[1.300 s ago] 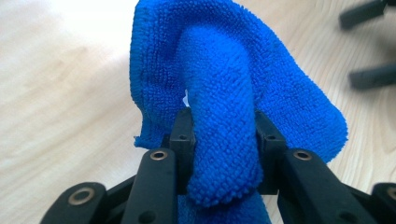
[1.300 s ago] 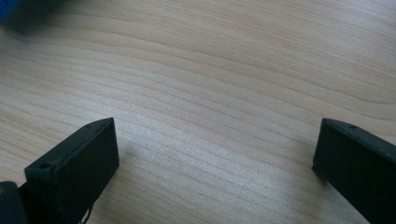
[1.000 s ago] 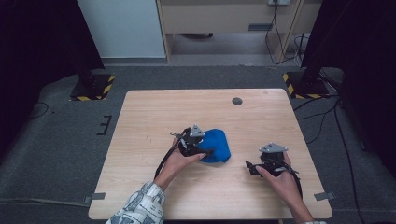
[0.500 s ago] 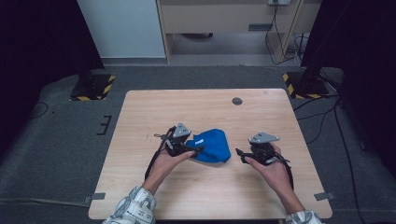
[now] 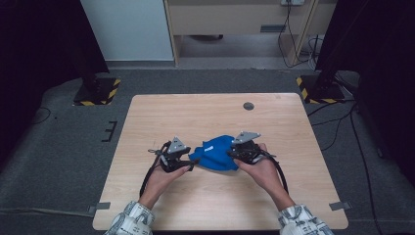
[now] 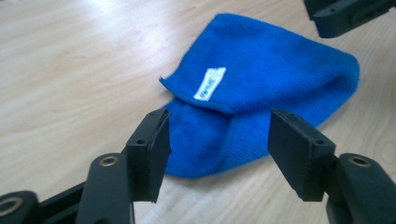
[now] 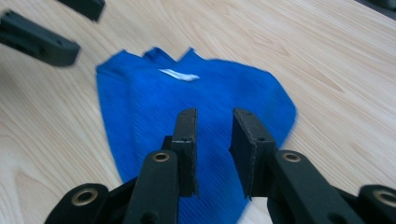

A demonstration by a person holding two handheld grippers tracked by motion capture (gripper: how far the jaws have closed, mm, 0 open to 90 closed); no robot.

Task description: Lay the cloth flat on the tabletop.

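From above, your left gripper and right gripper flank a crumpled blue cloth mid-table; along the left jaws, just closing but apart, the cloth's near edge lies between them, untouched; along the right jaws, narrowed with a gap, cloth lies beneath; next, pinch both sides.
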